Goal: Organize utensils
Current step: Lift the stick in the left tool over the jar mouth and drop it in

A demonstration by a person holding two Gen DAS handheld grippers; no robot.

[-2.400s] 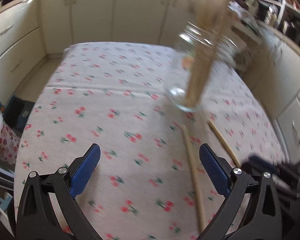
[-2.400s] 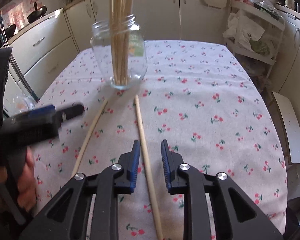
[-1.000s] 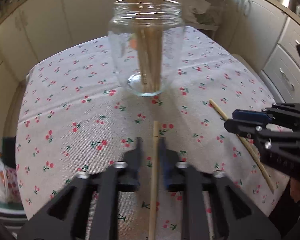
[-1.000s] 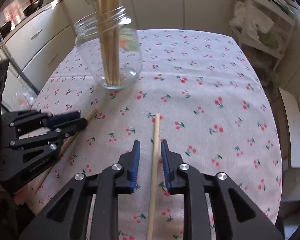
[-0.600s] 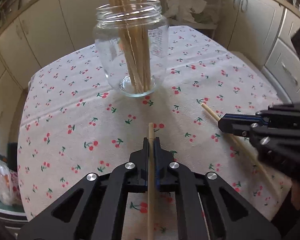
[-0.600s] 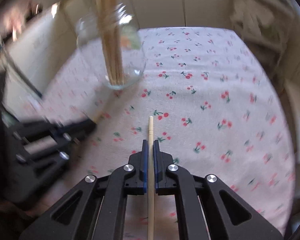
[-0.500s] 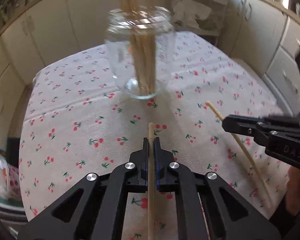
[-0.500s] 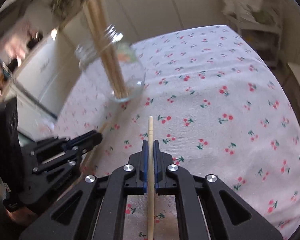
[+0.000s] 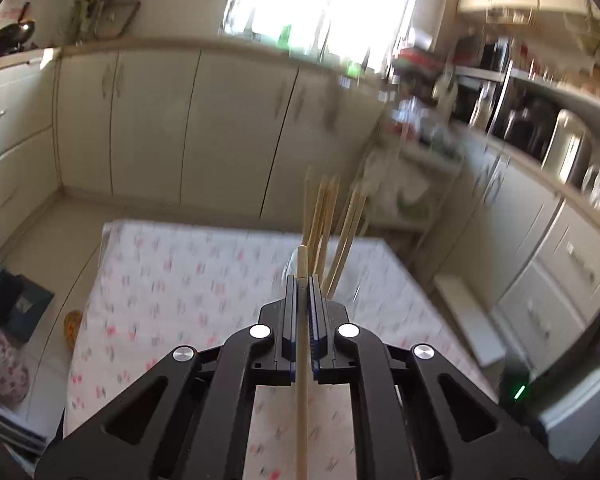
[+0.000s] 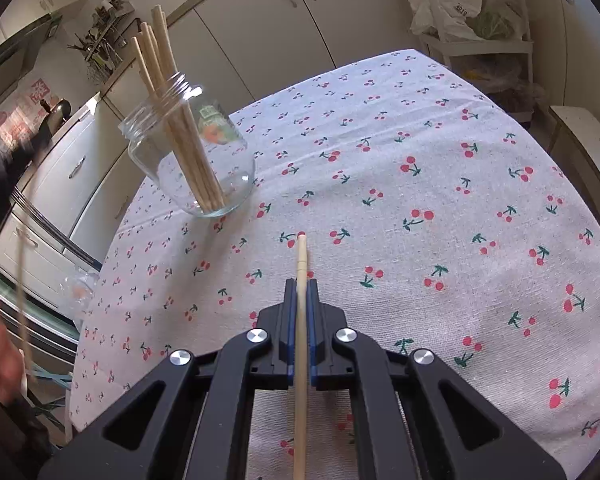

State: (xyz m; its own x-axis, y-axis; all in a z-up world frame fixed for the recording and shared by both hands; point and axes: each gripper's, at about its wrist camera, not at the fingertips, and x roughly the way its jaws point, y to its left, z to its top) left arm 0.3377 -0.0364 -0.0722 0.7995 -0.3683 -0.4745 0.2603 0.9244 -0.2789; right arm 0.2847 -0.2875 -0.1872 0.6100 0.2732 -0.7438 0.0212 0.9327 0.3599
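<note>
My left gripper (image 9: 302,280) is shut on a wooden chopstick (image 9: 301,360) that runs along its fingers, lifted high above the table. Beyond its tip stand several chopsticks (image 9: 328,216); their jar is mostly hidden behind the fingers. My right gripper (image 10: 301,284) is shut on another wooden chopstick (image 10: 300,344), held just above the cherry-print tablecloth (image 10: 440,184). A clear glass jar (image 10: 188,152) with several chopsticks (image 10: 172,92) stands upright at the far left of the table. A blurred chopstick (image 10: 22,292) and a hand show at the left edge.
Cream kitchen cabinets (image 9: 220,128) run behind the table. A counter with appliances (image 9: 560,148) is on the right. A shelf rack with bags (image 10: 476,20) stands beyond the table's far right corner. A fridge (image 10: 48,216) is at the left.
Both grippers closed on a chopstick each and lifted them off the cloth. The left gripper rose and tilted up sharply, so its view now takes in the cabinets and window.
</note>
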